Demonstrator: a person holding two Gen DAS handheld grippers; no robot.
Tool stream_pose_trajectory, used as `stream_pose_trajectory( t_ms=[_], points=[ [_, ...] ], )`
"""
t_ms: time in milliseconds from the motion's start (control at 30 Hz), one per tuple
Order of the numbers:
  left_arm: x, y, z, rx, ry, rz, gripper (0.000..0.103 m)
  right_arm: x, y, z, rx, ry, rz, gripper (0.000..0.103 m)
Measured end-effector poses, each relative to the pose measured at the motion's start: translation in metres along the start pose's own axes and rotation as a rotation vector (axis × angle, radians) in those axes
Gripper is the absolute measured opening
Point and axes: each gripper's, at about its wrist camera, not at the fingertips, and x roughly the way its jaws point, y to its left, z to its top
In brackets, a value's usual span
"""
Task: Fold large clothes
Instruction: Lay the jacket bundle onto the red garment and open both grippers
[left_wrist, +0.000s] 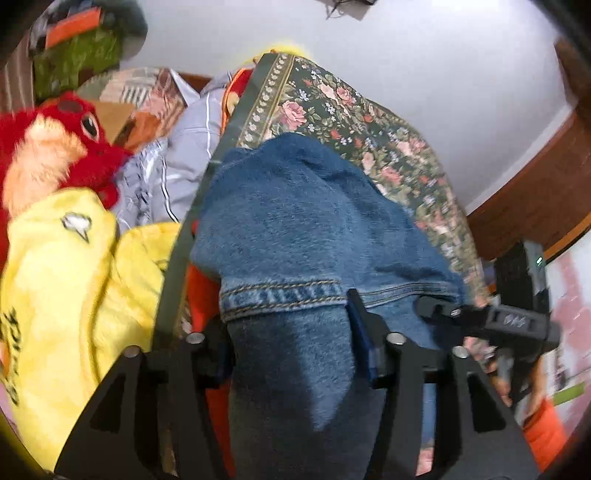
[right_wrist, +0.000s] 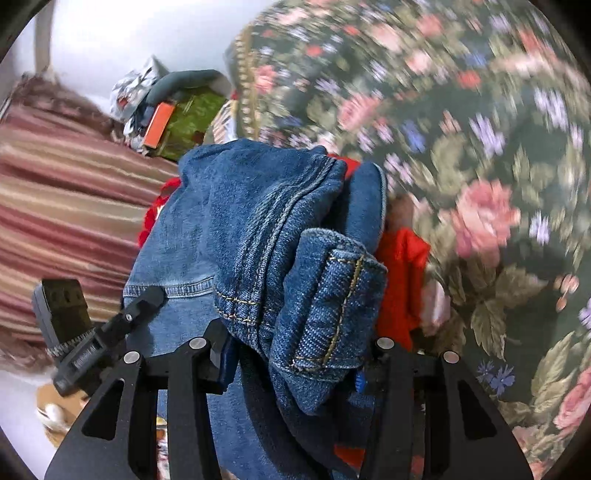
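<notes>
A pair of blue jeans (left_wrist: 295, 221) hangs bunched between both grippers, lifted above a floral bedspread (left_wrist: 351, 107). My left gripper (left_wrist: 291, 354) is shut on the jeans near a stitched hem. My right gripper (right_wrist: 291, 365) is shut on a thick folded part of the jeans (right_wrist: 280, 229). The right gripper's side shows at the right in the left wrist view (left_wrist: 517, 321). The left gripper shows at lower left in the right wrist view (right_wrist: 92, 343). An orange-red garment (right_wrist: 399, 273) lies under the jeans.
A yellow plush item (left_wrist: 74, 288) and a red plush toy (left_wrist: 66, 140) lie at the left, with a grey striped cloth (left_wrist: 184, 158) behind. A striped red blanket (right_wrist: 62, 199) is at the left. The floral bedspread (right_wrist: 480, 147) fills the right. A wooden frame (left_wrist: 535, 206) runs at right.
</notes>
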Motion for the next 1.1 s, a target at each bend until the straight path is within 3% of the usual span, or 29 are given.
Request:
stream_pose_trajectory(
  t_ms=[67,133,233,333,467,567,633,700,800,1000,1100],
  points=[
    [0.001,-0.002,-0.004,0.027,-0.005,0.048,0.07,-0.005,-0.001,-0.002,-0.013,0.003,-0.02,0.048],
    [-0.004,-0.005,-0.007,0.027,-0.004,0.067,0.071,-0.013,0.006,-0.007,-0.062,-0.001,-0.073,0.048],
    [-0.015,-0.009,-0.012,0.034,-0.012,0.112,0.074,-0.022,0.021,-0.019,-0.185,-0.026,-0.18,0.049],
    [-0.026,-0.016,-0.018,0.05,-0.031,0.167,0.083,-0.023,0.029,-0.032,-0.301,-0.044,-0.292,0.054],
    [-0.052,-0.033,-0.033,0.116,-0.095,0.233,0.083,-0.026,0.043,-0.056,-0.436,-0.07,-0.443,0.058],
    [-0.062,-0.045,-0.047,0.189,-0.119,0.295,0.087,-0.029,0.052,-0.071,-0.508,-0.092,-0.489,0.058],
    [-0.062,-0.049,-0.059,0.249,-0.128,0.379,0.09,-0.035,0.052,-0.08,-0.514,-0.113,-0.472,0.062],
    [-0.062,-0.047,-0.07,0.282,-0.155,0.439,0.099,-0.04,0.043,-0.09,-0.472,-0.126,-0.431,0.074],
    [-0.067,-0.036,-0.08,0.248,-0.174,0.425,0.1,-0.04,0.023,-0.096,-0.396,-0.106,-0.41,0.075],
    [-0.081,-0.013,-0.089,0.101,-0.126,0.334,0.099,-0.065,-0.011,-0.1,-0.208,-0.07,-0.346,0.075],
    [-0.087,-0.017,-0.095,0.1,-0.101,0.371,0.099,-0.088,-0.007,-0.104,-0.2,-0.11,-0.348,0.075]
  ],
)
